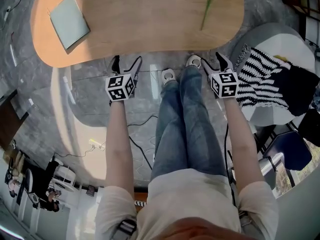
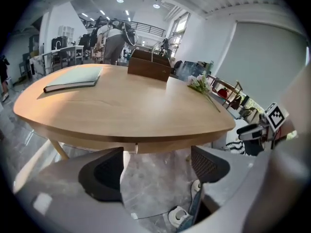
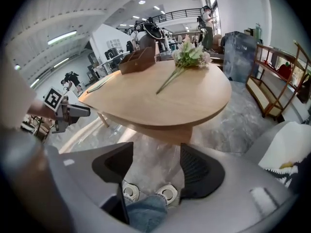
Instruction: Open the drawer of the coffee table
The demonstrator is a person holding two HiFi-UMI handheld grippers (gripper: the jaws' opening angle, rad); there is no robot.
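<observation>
The light wooden coffee table (image 1: 145, 24) fills the top of the head view, its near edge just beyond both grippers. A wooden apron that may be the drawer front (image 3: 171, 131) hangs under the edge; a thin seam (image 2: 136, 148) shows in the left gripper view. My left gripper (image 1: 127, 64) hovers over the floor in front of the edge, jaws open and empty (image 2: 155, 171). My right gripper (image 1: 213, 63) is level with it on the other side of the person's legs, also open with nothing between its pads (image 3: 155, 169). Neither touches the table.
On the tabletop lie a green book (image 1: 70, 21), a flower sprig (image 1: 209, 1) and a wooden box (image 2: 149, 64). The person's jeans and shoes (image 1: 168, 75) are between the grippers. A striped cloth (image 1: 265, 81) lies on a seat at right. A cable (image 1: 142, 154) crosses the floor.
</observation>
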